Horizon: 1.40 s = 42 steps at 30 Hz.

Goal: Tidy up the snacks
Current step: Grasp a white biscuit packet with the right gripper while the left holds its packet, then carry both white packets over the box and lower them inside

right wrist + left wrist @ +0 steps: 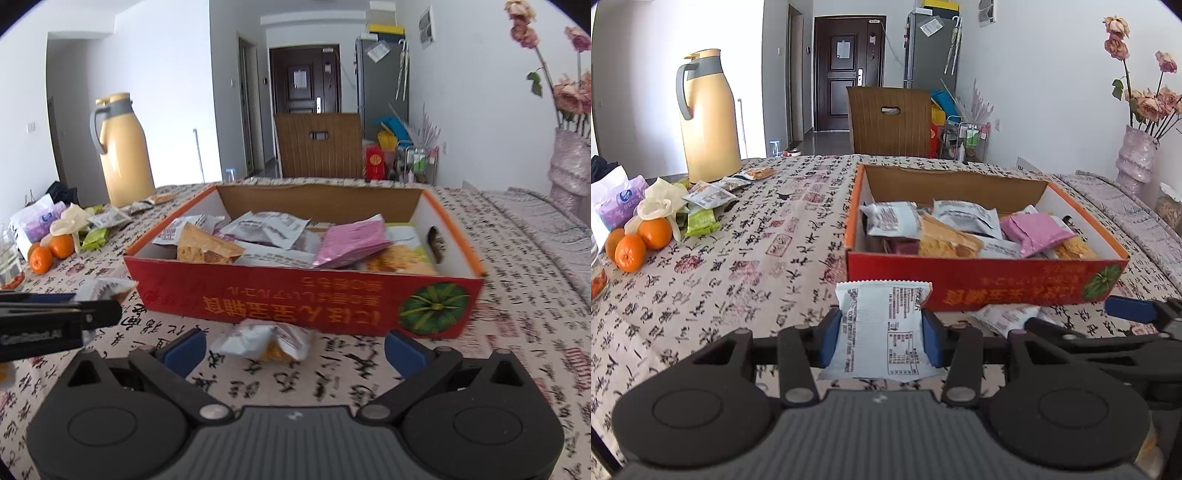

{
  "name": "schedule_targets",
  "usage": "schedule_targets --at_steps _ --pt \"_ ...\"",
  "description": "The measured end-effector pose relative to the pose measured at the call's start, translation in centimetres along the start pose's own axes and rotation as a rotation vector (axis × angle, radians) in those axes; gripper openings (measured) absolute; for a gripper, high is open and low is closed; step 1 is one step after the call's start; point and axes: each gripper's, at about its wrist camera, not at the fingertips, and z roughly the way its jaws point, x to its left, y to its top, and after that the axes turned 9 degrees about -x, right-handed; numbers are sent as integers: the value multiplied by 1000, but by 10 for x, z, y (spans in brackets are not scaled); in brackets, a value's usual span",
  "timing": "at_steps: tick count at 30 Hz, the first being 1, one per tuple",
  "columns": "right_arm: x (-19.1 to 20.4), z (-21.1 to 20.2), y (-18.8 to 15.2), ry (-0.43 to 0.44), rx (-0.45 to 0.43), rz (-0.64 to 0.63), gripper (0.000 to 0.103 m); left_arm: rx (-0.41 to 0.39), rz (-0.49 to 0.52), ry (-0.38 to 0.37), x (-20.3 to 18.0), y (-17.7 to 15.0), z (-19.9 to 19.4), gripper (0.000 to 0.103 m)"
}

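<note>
Left gripper (882,334) clamps a white snack packet (882,328), centre frame. Only the right view shows the right gripper (293,345) spread wide around a loose packet (262,339) before the red box (295,299).

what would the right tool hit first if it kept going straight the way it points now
Most likely the snack packet lying on the tablecloth between the open right tool pads. Just beyond it stands the red box front wall. Depth is unclear, so the tool might pass above the packet.
</note>
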Motion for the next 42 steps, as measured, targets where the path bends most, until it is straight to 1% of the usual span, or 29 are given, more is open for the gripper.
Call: schedule_targets --at_steps 4,8,12,15,16,17,18,19,26,35,42 --pt "12 23 5 -16 32 -20 103 -5 1 -3 9 4 4 46" --pt "19 49 4 -45 85 -23 103 1 -6 -6 16 5 9 46" --pt "24 67 1 -57 116 -29 99 5 -14 -11 20 5 13 46" --pt "27 75 -1 -59 142 -45 89 8 -16 -14 21 5 15 46" --pt "28 77 -2 -59 148 -46 82 9 -16 -14 21 5 16 46" --pt "28 78 -3 -57 153 -46 77 11 -17 -15 21 5 16 46" --pt "28 79 -3 -57 157 -45 75 12 -17 -15 21 5 17 46" --pt "28 79 -4 -55 160 -42 71 13 -17 -16 21 4 17 46" --pt "26 74 -4 -45 145 -45 60 17 -14 -17 18 4 19 46" --pt "23 59 -3 -28 117 -39 58 6 -8 -14 12 6 14 46" --pt "16 35 1 -8 72 -32 57 -20 -6 -18 5 14 4 46"
